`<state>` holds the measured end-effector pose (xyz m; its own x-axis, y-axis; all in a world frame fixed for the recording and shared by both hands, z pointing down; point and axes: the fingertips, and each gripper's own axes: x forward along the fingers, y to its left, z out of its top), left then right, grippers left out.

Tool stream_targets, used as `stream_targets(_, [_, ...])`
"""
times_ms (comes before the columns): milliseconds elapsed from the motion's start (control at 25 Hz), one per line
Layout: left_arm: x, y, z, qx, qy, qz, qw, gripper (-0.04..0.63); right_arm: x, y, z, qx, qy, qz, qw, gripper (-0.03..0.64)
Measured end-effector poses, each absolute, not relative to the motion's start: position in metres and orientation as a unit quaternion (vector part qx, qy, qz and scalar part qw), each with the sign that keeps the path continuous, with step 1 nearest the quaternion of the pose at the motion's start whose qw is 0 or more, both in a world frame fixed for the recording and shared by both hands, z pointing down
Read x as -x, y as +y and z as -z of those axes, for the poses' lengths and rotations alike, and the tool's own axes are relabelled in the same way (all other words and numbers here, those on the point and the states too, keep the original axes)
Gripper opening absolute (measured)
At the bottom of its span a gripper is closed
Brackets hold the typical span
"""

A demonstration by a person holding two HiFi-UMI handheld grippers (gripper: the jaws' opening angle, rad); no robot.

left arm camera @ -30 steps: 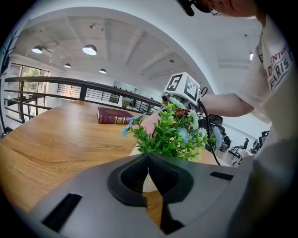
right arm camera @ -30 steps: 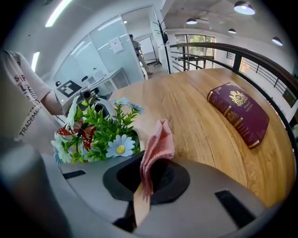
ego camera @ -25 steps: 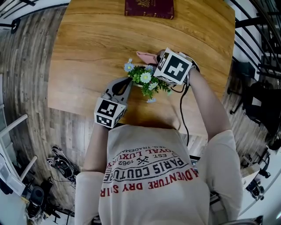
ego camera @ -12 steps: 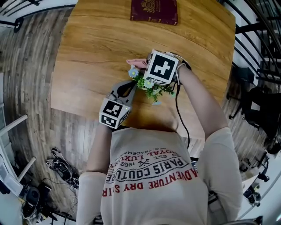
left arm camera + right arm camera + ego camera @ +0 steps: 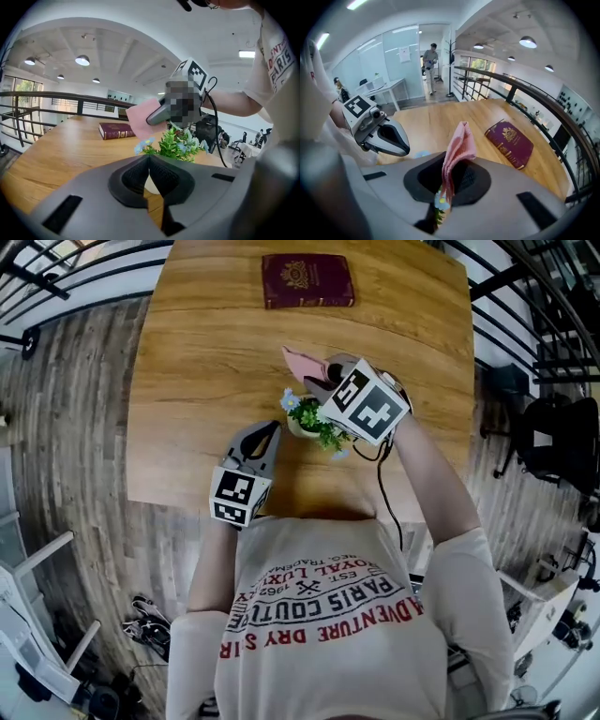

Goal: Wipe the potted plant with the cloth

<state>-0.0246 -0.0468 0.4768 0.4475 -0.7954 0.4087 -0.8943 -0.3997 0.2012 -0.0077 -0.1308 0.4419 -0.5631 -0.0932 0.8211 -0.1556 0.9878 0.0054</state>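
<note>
Our right gripper (image 5: 451, 180) pinches the cloth (image 5: 458, 140), partly hiding the potted plant (image 5: 309, 416); jaws of our left gripper (image 5: 150, 165) press together.

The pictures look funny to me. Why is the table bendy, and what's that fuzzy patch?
Head view: the wide lens bows the table at its edges. Left gripper view: dark corners; the mosaic patch was added afterwards, not real. Right gripper view: the cloth near the lens looks soft.
</note>
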Motion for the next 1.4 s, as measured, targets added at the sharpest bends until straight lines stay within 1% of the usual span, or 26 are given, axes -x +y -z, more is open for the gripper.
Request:
stream_targets(240, [0.071,-0.045,-0.436,-0.852,-0.487,-0.122,0.152,0.017,0.031,-0.105,-0.399,-0.179,-0.907,-0.065,0.376,0.035])
stream_targets(400, [0.103,-0.039,-0.417,-0.864,-0.472,-0.118,0.132,0.017,0.056,-0.075,-0.389,-0.221,-0.91,-0.081,0.341,0.035])
stream_targets(520, [0.127,-0.031,-0.415,-0.871,-0.457,-0.122,0.13,0.017,0.075,-0.053,-0.398,-0.259,-0.906,-0.094,0.323,0.035])
stream_targets(720, [0.16,-0.018,-0.433,-0.873,-0.446,-0.129,0.146,0.017,0.096,-0.026,-0.444,-0.31,-0.886,-0.114,0.326,0.035])
stream_targets(880, [0.173,-0.002,-0.448,-0.877,-0.428,-0.145,0.163,0.017,0.098,-0.01,-0.485,-0.351,-0.866,-0.139,0.329,0.035])
stream_targets(1080, [0.176,0.003,-0.465,-0.879,-0.416,-0.158,0.168,0.017,0.08,-0.022,-0.521,-0.41,-0.836,-0.167,0.323,0.036])
stream_targets(1400, [0.169,0.008,-0.479,-0.884,-0.395,-0.175,0.176,0.017,0.04,-0.045,-0.553,-0.492,-0.787,-0.21,0.306,0.037])
